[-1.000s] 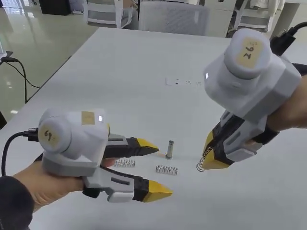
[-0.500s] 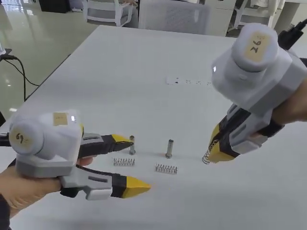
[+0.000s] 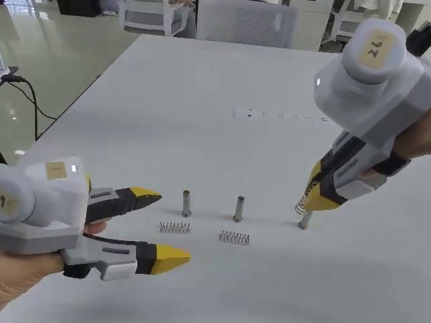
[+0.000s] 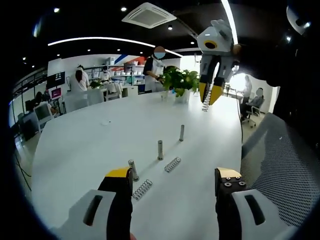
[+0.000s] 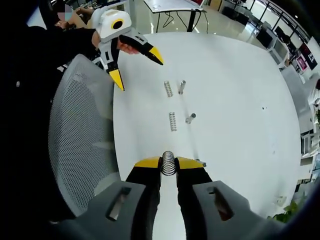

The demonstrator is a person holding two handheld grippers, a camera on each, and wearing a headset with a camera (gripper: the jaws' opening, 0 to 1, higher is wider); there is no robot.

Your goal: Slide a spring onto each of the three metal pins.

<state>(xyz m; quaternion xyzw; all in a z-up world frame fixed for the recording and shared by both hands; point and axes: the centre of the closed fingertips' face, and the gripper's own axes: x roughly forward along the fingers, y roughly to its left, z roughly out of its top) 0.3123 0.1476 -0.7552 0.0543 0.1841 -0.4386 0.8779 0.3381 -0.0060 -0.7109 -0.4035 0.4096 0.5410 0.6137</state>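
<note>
Right gripper [image 3: 318, 202] was clamped on a spring [image 3: 304, 197], tilted just over the right pin [image 3: 304, 221]; contact couldn't be told. Left gripper [image 3: 173, 225] had its jaws spread wide, gripping nothing. Left pin [image 3: 186, 202] and middle pin [image 3: 238, 208] stood bare on the table [image 3: 202, 101], with the first loose spring [image 3: 174, 227] and second loose spring [image 3: 234, 237] lying flat near them.

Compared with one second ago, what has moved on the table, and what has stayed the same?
The left gripper, open, drew back to the person's left and uncovered the left pin. The right gripper, shut on a spring throughout, rose and moved right. The spring now hangs over the right pin, which was hidden before. Nothing was taken or let go. The middle pin and the two loose springs stayed put.
</note>
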